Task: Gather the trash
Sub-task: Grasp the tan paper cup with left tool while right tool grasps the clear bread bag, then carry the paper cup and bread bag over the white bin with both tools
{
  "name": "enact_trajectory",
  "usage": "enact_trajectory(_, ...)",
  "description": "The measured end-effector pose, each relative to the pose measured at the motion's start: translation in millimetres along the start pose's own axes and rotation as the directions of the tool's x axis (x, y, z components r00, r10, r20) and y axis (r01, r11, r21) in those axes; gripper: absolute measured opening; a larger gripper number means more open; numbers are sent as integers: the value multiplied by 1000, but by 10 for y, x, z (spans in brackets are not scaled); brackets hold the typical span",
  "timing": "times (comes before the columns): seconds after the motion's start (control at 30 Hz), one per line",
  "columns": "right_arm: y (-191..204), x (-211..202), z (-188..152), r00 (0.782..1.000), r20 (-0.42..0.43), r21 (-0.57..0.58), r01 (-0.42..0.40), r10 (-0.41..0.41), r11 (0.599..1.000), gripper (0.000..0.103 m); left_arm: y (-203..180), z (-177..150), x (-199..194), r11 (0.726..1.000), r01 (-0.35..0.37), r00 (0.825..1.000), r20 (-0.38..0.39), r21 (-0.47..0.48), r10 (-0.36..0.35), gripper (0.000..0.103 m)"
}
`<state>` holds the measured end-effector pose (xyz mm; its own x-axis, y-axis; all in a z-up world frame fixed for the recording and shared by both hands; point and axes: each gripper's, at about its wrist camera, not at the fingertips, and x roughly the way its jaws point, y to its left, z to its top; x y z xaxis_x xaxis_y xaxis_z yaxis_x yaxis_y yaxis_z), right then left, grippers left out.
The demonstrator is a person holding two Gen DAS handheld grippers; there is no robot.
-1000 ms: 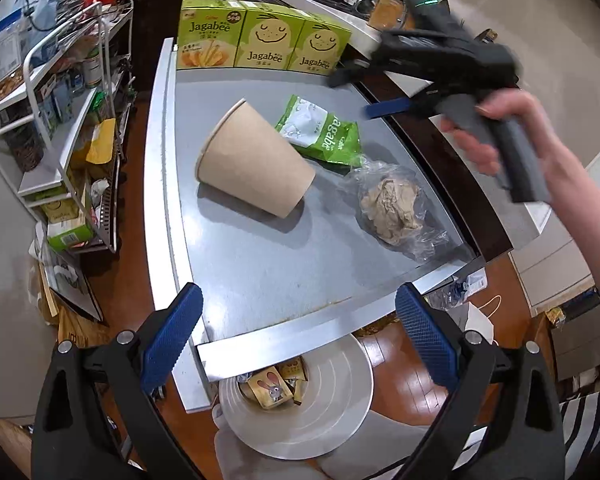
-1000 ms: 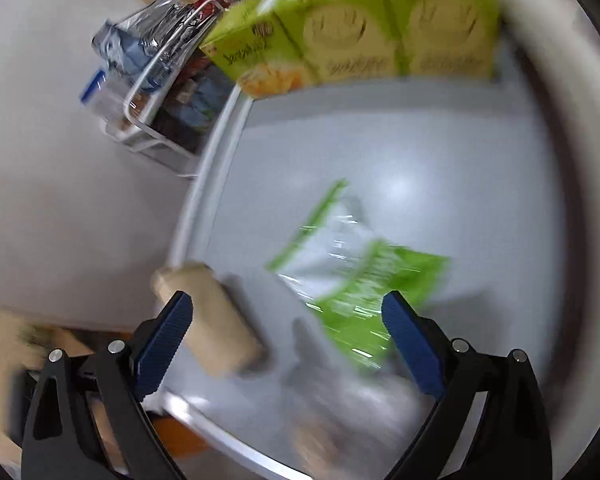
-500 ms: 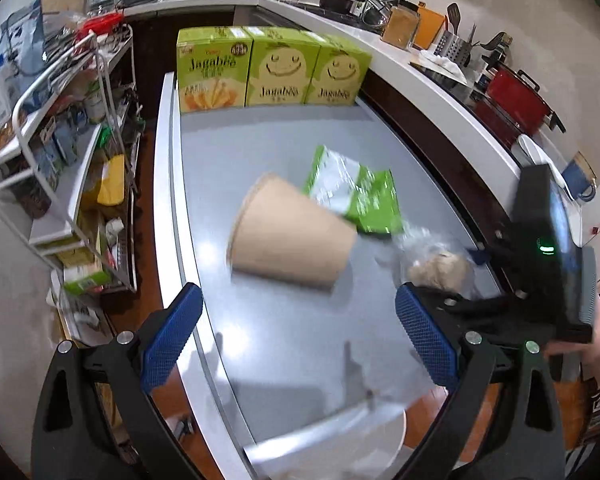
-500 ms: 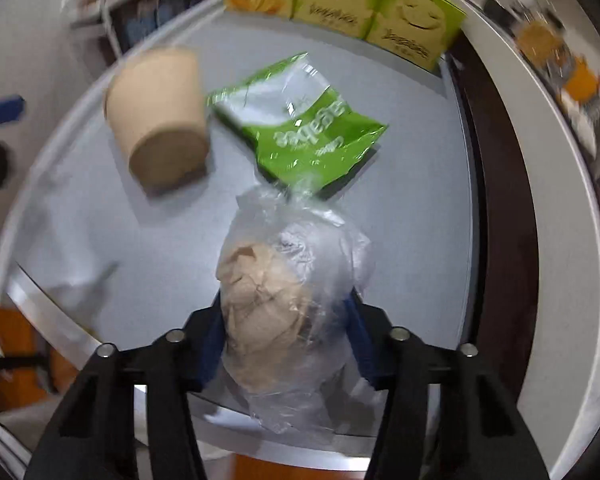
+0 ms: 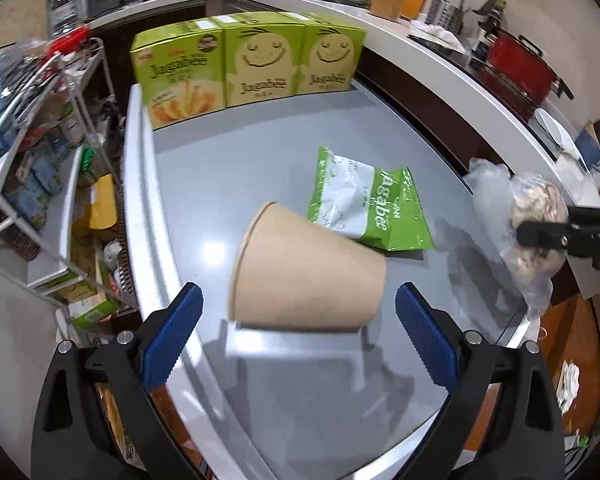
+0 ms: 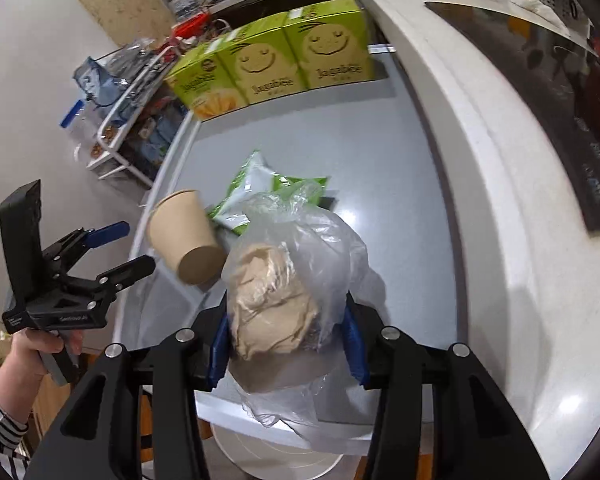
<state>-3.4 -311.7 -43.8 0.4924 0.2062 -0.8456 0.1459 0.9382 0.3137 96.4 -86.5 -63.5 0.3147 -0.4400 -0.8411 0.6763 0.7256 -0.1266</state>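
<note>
A brown paper cup (image 5: pixel 306 270) lies on its side on the grey table (image 5: pixel 228 168); it also shows in the right wrist view (image 6: pixel 184 236). My left gripper (image 5: pixel 298 334) is open just before the cup, with one finger on each side; it shows in the right wrist view (image 6: pixel 120 248). A green Jagabee snack bag (image 5: pixel 368 208) lies flat behind the cup. My right gripper (image 6: pixel 286 344) is shut on a clear plastic bag with crumpled brown paper (image 6: pixel 276 300), lifted above the table's near right edge; the bag shows in the left wrist view (image 5: pixel 532 228).
Three green Jagabee boxes (image 5: pixel 252 64) stand at the table's far end. A wire shelf rack (image 5: pixel 32 168) with goods stands to the left. A white counter (image 6: pixel 480 160) runs along the right. A white bin (image 6: pixel 276 460) sits below the table's near edge.
My right gripper has lifted the plastic bag off the table. My left gripper has moved forward and closer to the paper cup.
</note>
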Motion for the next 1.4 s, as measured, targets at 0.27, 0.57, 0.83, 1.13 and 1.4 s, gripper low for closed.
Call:
enact_trajectory(0.27,195,403,-96,987,-101,-121,109,-122,987,47,-158,97,302,989,-21,997,-70,143,32,98)
enact_trajectory(0.57,174,517,-215,986,-90,-81,131,-139,988,87,-122,42,426,986,10,997,-71,164,1,98)
enact_trajectory(0.83,243,490,-288,976,-84,-111,189,-199,976,93,-50,-24,264,994,6,999,-32,111,-3,91)
enact_trajectory(1.13,357,522,-392,974,-73,-167,202,-216,965,64,72,-322,-85,999,20,1000,13,-29,-20,91)
enact_trajectory(1.4,451,329,-416,988,-15,-181,151,-156,972,45,62,-576,-275,996,29,999,34,-82,-26,91)
